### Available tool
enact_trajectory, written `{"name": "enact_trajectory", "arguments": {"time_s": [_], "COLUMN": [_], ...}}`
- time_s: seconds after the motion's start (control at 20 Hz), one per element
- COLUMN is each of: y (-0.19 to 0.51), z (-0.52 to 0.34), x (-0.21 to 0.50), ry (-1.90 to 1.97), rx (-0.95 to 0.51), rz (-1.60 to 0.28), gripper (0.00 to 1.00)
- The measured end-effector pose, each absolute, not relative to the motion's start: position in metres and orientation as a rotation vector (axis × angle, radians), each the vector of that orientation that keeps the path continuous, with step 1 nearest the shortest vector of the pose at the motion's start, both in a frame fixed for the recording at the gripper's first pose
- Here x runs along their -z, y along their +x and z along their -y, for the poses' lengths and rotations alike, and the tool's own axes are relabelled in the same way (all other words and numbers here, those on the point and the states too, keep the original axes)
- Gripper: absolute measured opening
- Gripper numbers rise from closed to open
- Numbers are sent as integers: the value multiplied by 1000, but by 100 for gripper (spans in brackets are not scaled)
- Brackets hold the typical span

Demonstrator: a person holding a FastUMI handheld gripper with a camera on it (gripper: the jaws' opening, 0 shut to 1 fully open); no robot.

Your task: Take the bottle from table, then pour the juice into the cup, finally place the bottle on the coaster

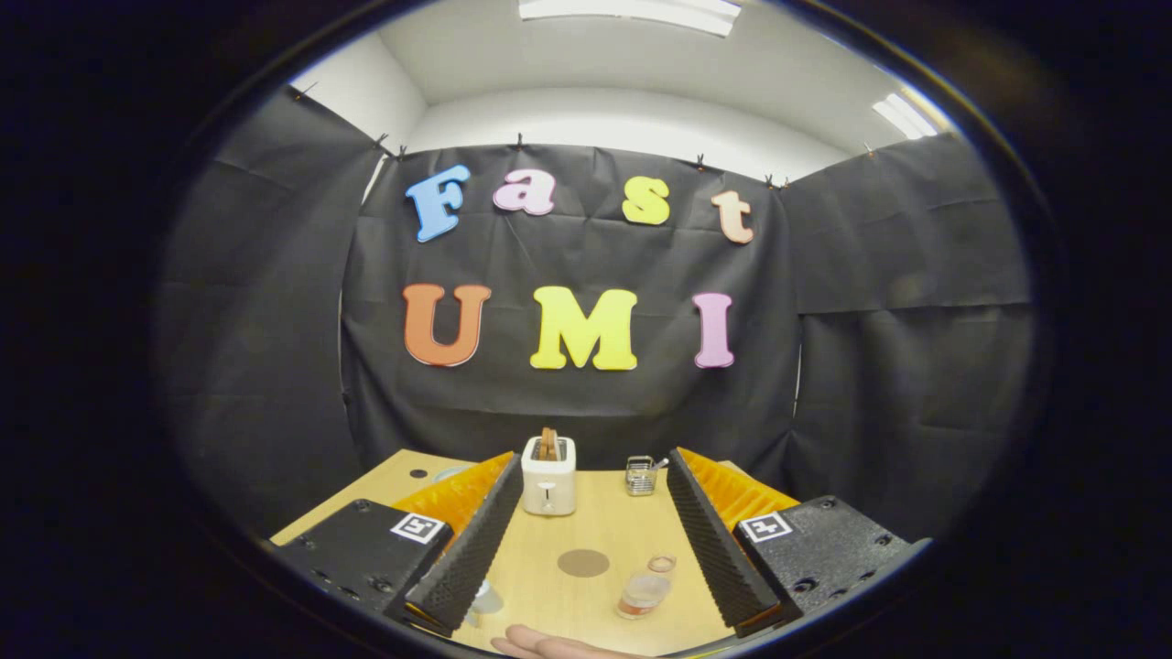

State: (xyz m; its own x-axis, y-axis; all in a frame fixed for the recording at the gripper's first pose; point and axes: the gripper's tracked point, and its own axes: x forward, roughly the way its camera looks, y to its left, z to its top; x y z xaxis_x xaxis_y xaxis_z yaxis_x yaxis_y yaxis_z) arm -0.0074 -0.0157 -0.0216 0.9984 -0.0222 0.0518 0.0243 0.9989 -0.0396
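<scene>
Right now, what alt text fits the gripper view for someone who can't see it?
The open gripper holds nothing above a wooden table. Between its fingers lie a round coaster, a bottle and a small cup, with a toaster and wire basket beyond.

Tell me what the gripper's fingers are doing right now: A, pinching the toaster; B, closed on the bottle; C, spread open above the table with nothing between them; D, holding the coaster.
C: the gripper is open, its fingers spread wide over the table, gripping nothing.
</scene>
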Motion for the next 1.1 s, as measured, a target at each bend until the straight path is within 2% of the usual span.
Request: {"name": "enact_trajectory", "arguments": {"time_s": [1.1], "y": [35], "z": [92], "x": [136], "ry": [-28], "rx": [57], "rz": [37], "gripper": [100]}}
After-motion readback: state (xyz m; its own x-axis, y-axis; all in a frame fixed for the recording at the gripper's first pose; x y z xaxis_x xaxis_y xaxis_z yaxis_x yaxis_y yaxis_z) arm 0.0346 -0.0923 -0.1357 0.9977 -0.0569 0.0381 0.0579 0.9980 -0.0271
